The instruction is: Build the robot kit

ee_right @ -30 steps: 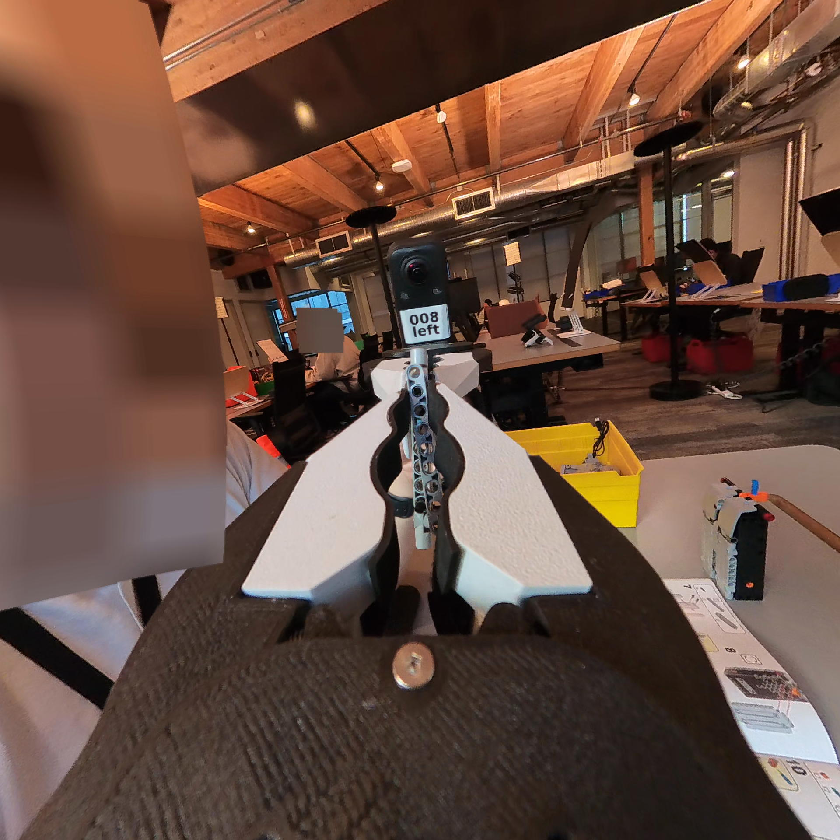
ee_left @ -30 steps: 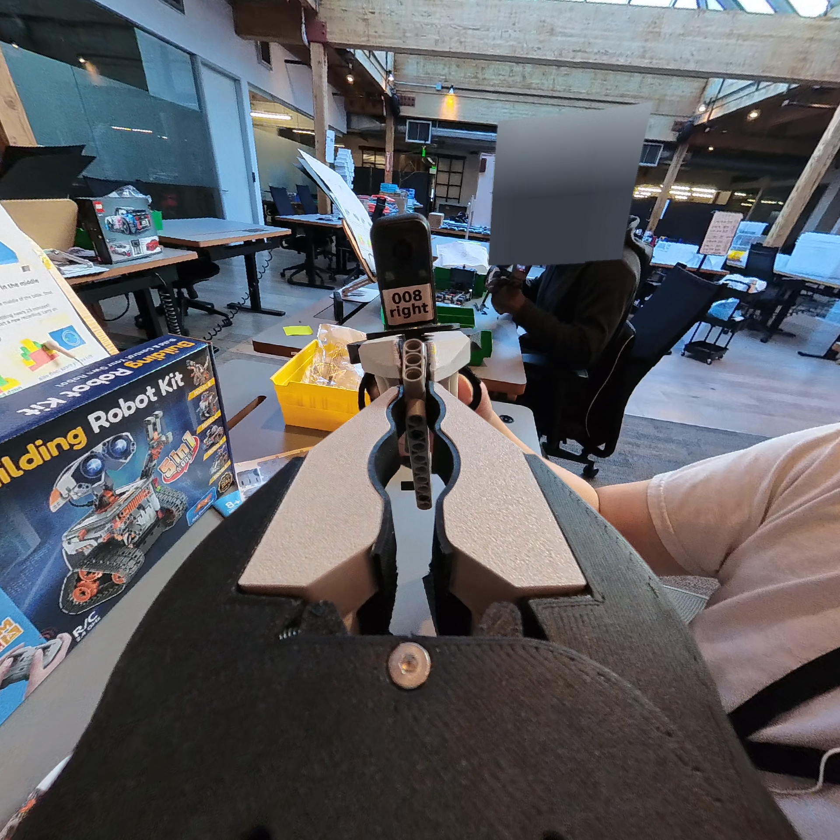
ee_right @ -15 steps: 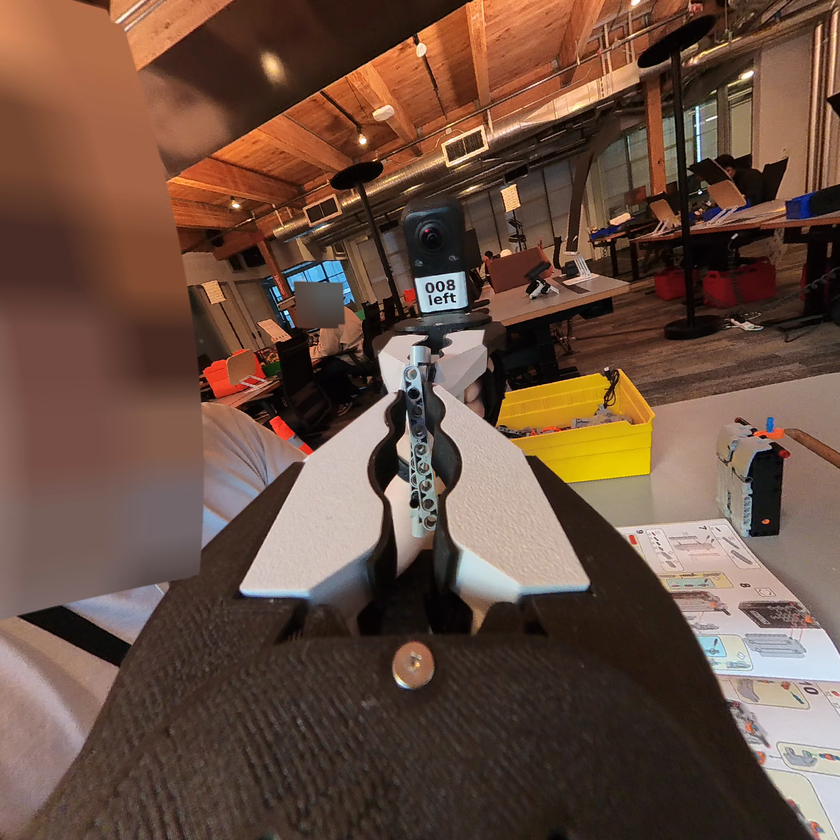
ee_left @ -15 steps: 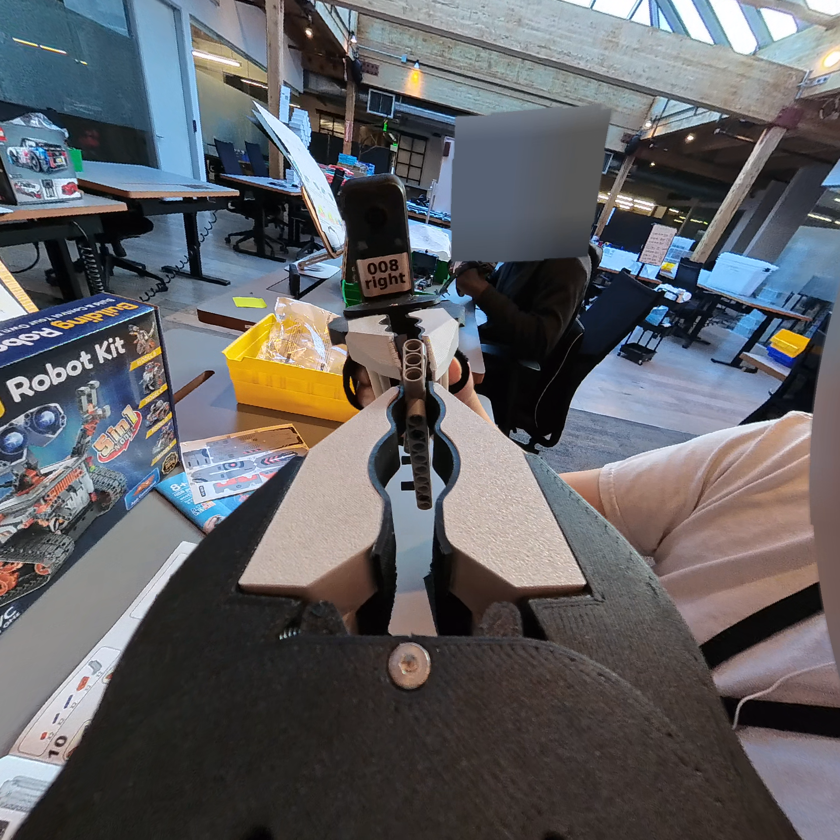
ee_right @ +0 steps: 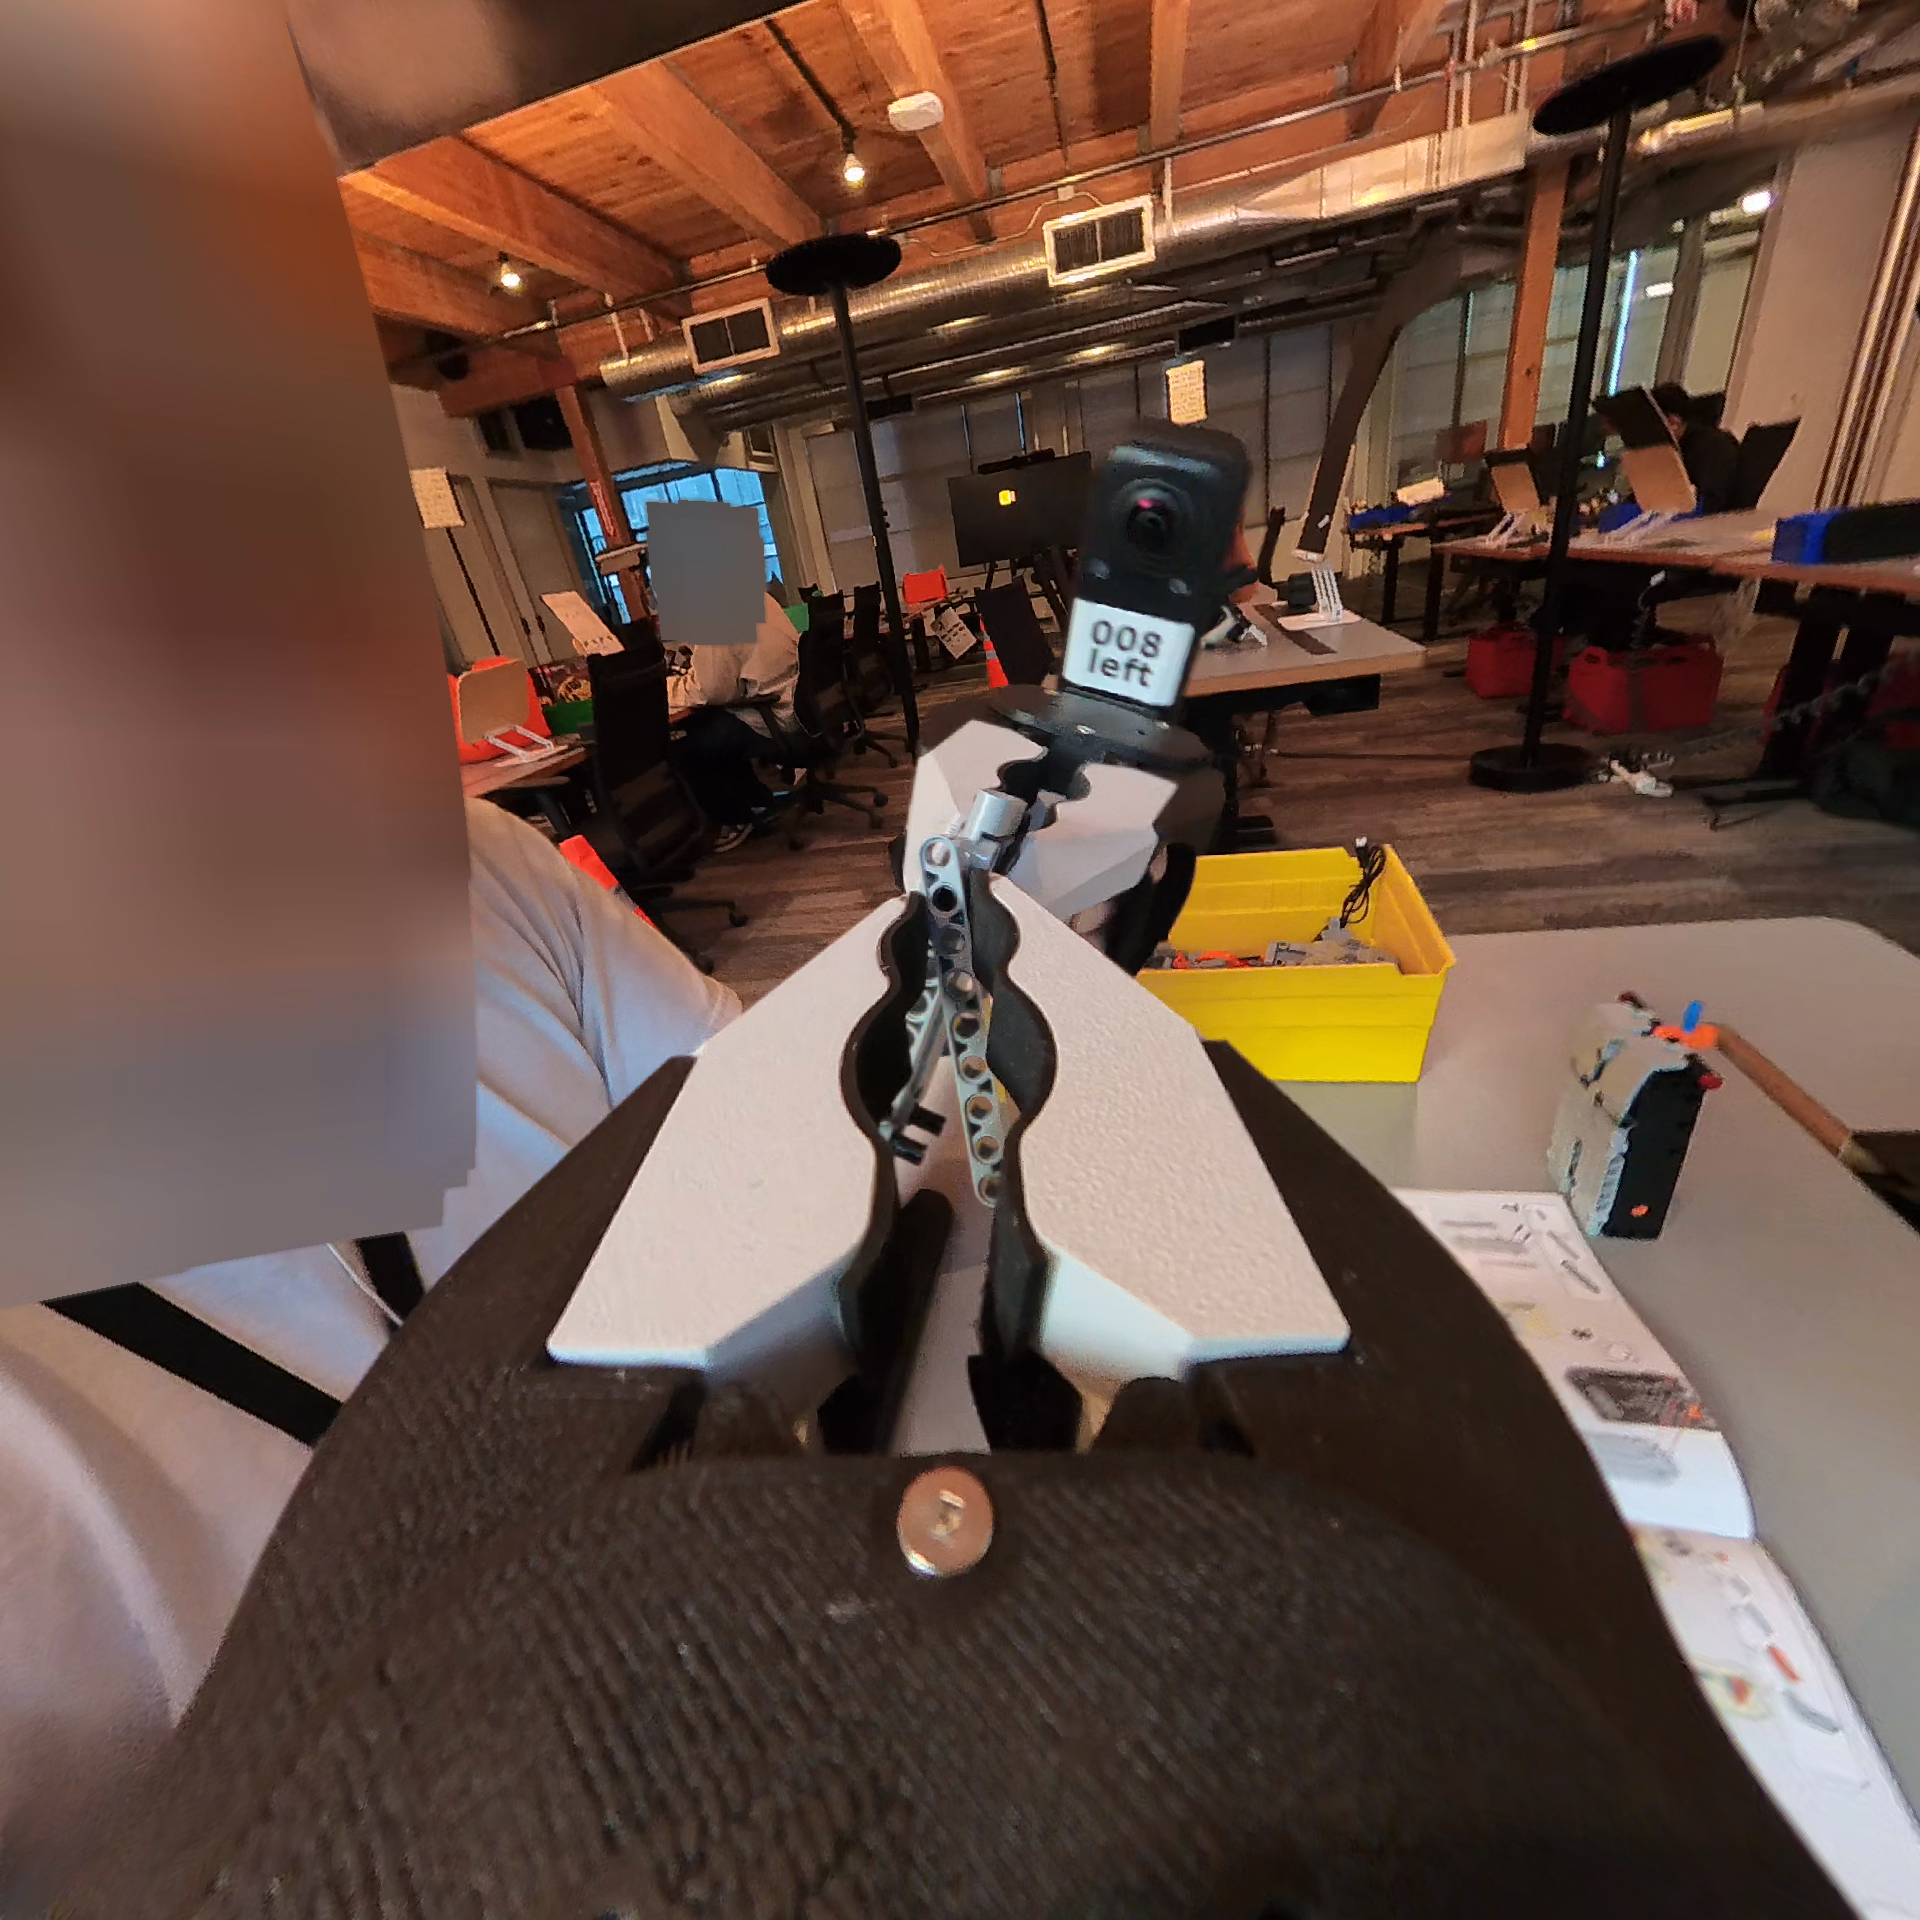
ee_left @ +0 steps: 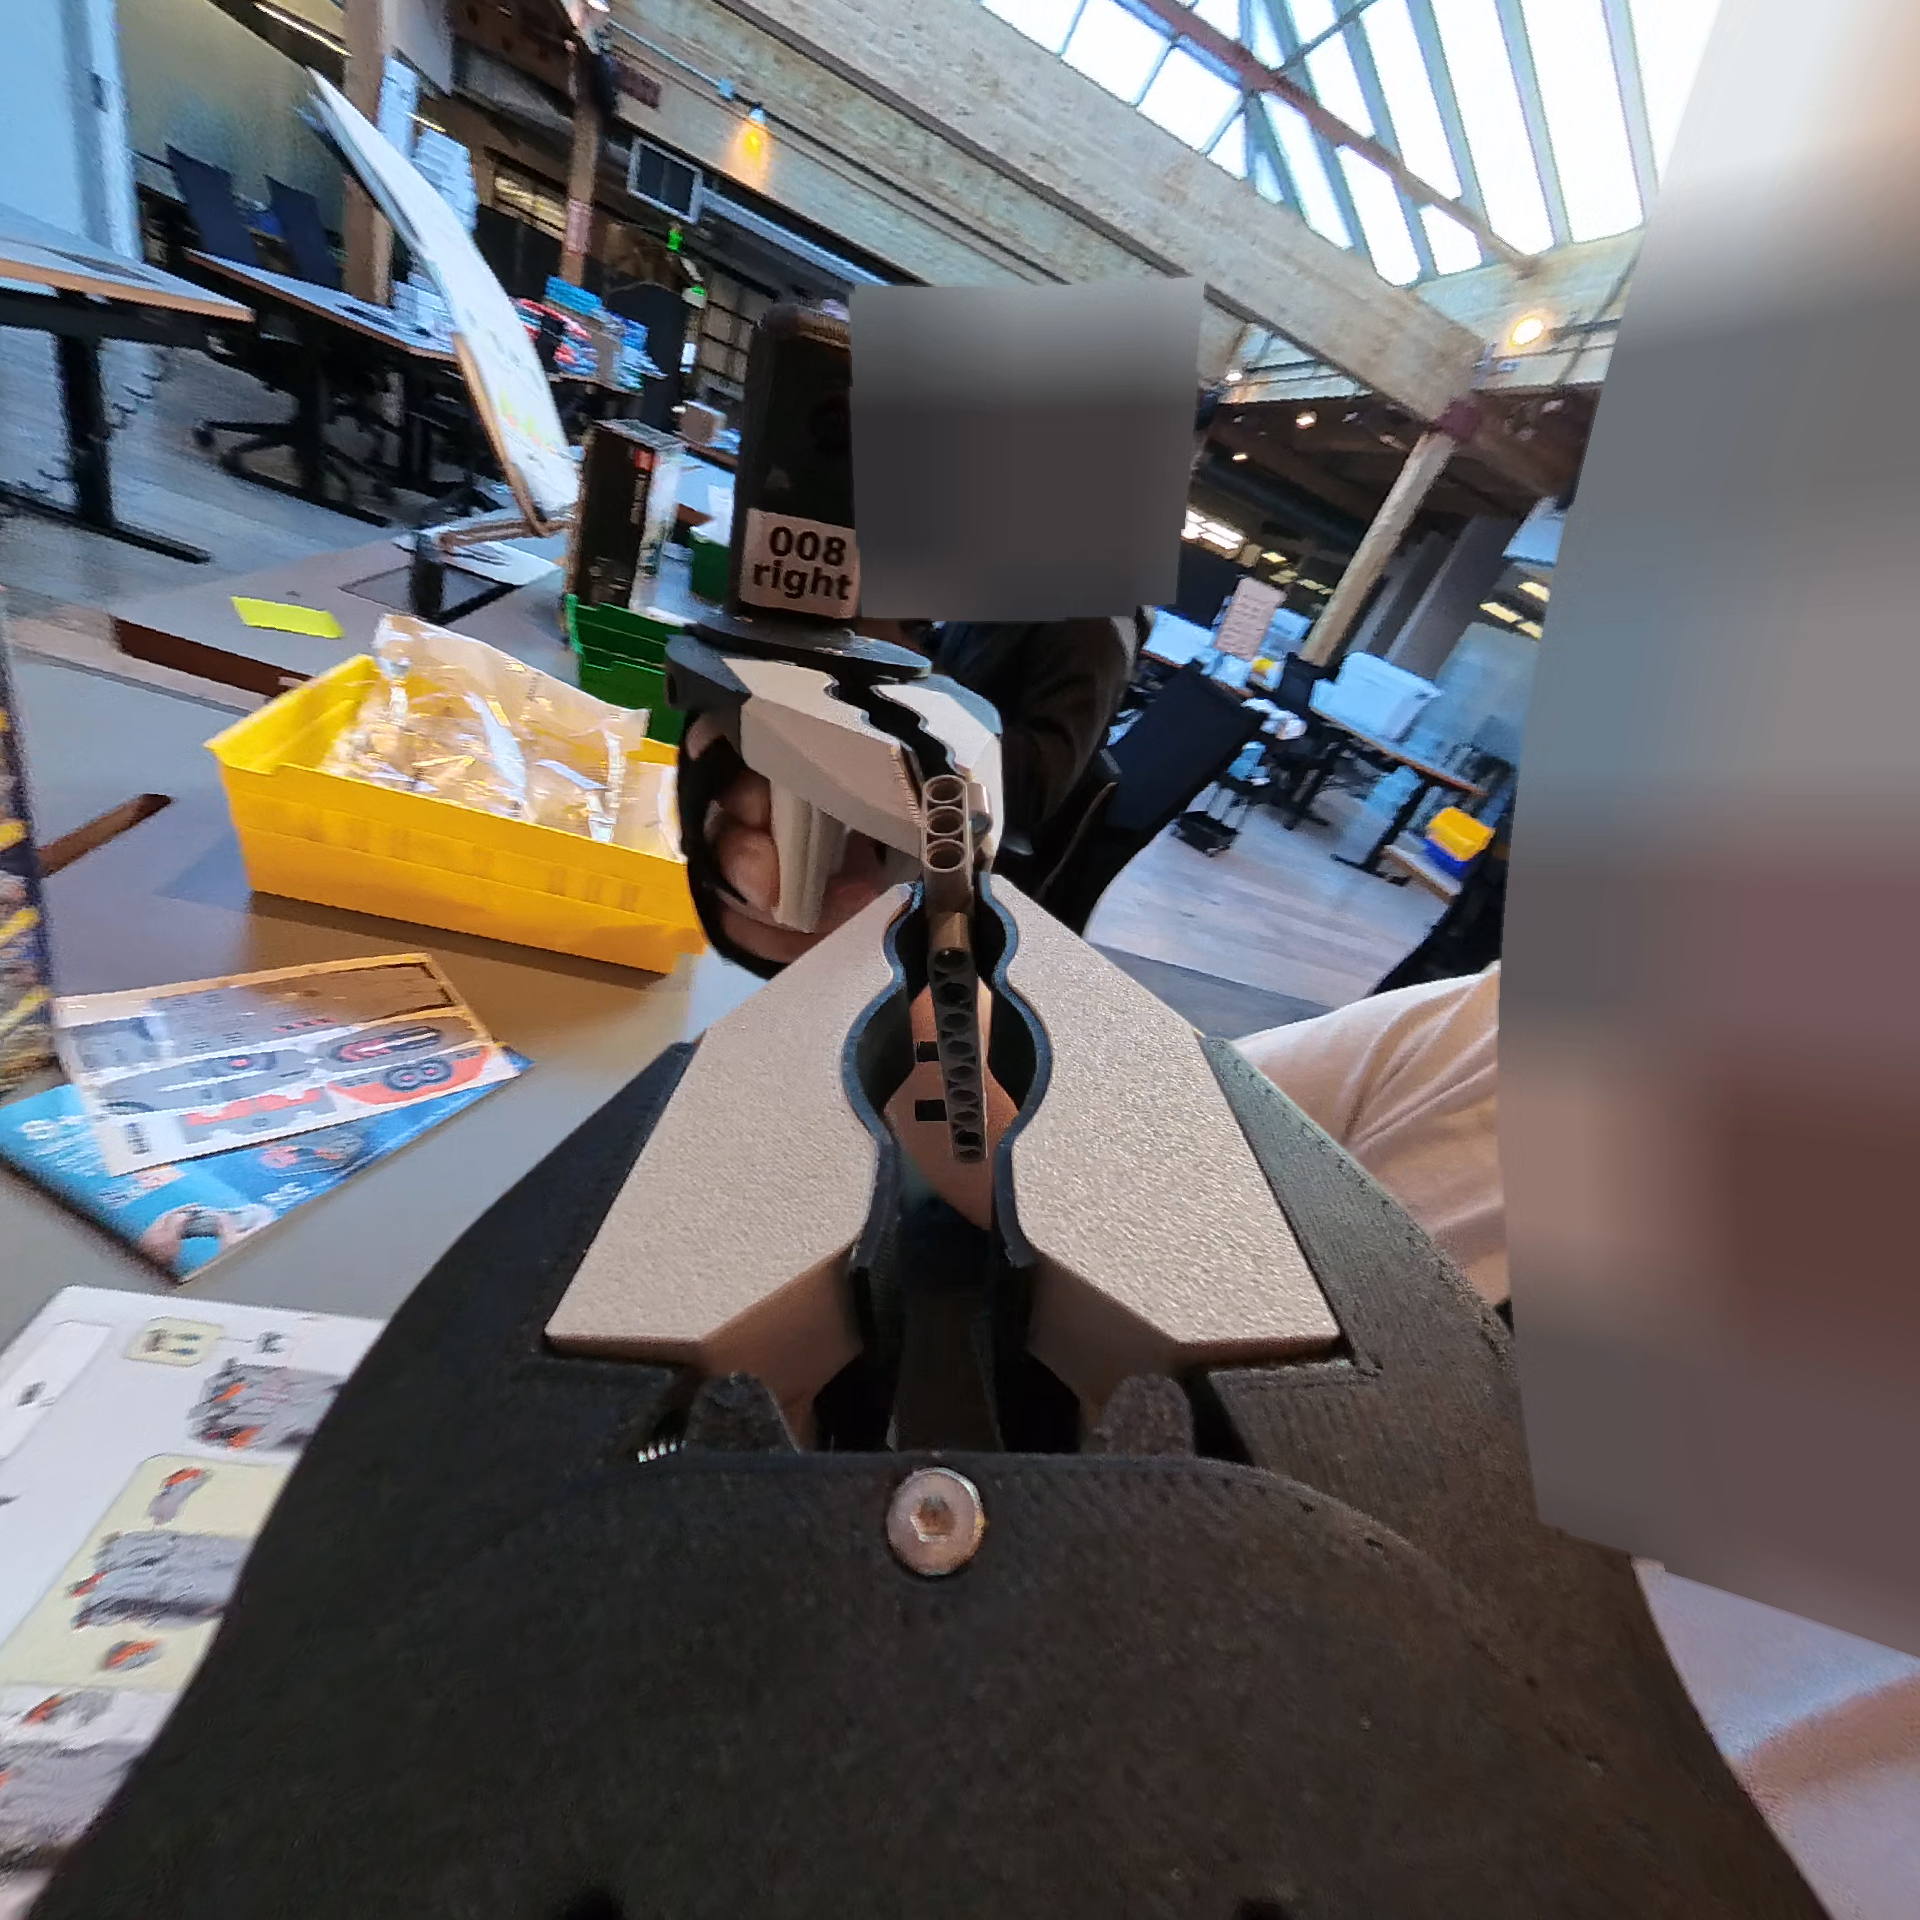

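Note:
My left gripper (ee_left: 951,906) is shut on a dark grey perforated beam (ee_left: 958,1049) that stands upright between its jaws, held above the grey table. My right gripper (ee_right: 951,906) is shut on a light grey perforated beam (ee_right: 968,1049) with a thin dark piece (ee_right: 912,1091) hanging beside it. The two grippers face each other tip to tip. In the left wrist view the right gripper (ee_left: 914,769) sits just beyond my tips, rolled to one side. In the right wrist view the left gripper (ee_right: 1023,805) is tilted, and the beam ends meet at an angle.
A yellow bin with clear bags (ee_left: 312,821) and booklets (ee_left: 260,1060) lie to the left, with an instruction sheet (ee_left: 156,1455) near. A yellow bin of parts (ee_right: 1299,1013), a small black and grey built block (ee_right: 1626,1122) and a wooden stick (ee_right: 1787,1101) are on the right. A person sits behind. My left and right fingertips are right by each other.
Both grippers have dropped lower and swung round. The opposite gripper now looks rolled and off-centre, and the two beams have gone from in line to crossed at an angle. The robot kit box left view.

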